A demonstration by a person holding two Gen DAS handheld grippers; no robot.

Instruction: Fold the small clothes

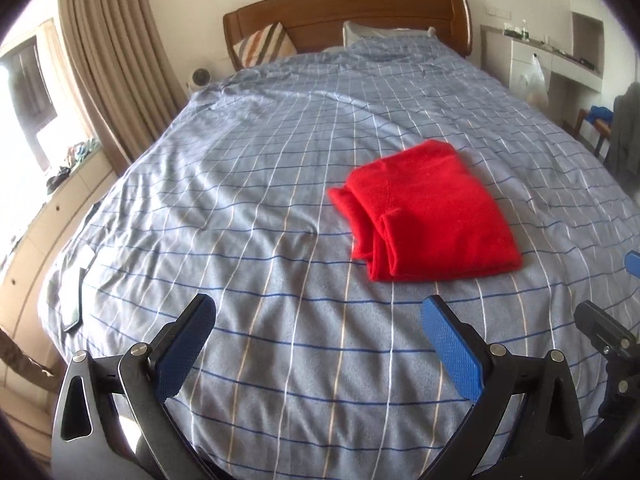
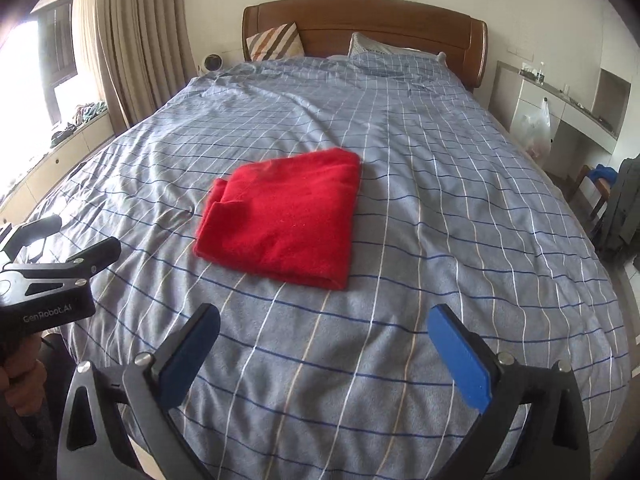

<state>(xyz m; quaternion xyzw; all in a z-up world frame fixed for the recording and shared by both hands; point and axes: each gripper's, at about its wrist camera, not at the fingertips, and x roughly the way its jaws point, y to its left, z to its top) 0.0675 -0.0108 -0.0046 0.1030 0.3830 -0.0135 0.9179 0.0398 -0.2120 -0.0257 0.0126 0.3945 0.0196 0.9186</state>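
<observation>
A red garment (image 1: 424,212) lies folded into a thick square on the blue checked bedspread (image 1: 260,184), its rolled sleeve ends showing on the near left side. In the right wrist view the same red garment (image 2: 280,216) sits ahead and slightly left. My left gripper (image 1: 318,312) hangs open above the near part of the bed, short of the garment and to its left, nothing between its blue pads. My right gripper (image 2: 324,320) is likewise open and empty, short of the garment. The left gripper's black body (image 2: 52,276) shows at the left edge, held by a hand (image 2: 20,376).
A wooden headboard (image 1: 344,12) with a striped cushion (image 1: 264,42) and a pillow stands at the far end. Curtains (image 1: 116,64) and a window ledge run along the left. A phone (image 1: 74,300) lies near the bed's left edge. Shelves and a chair with clothes stand at the right.
</observation>
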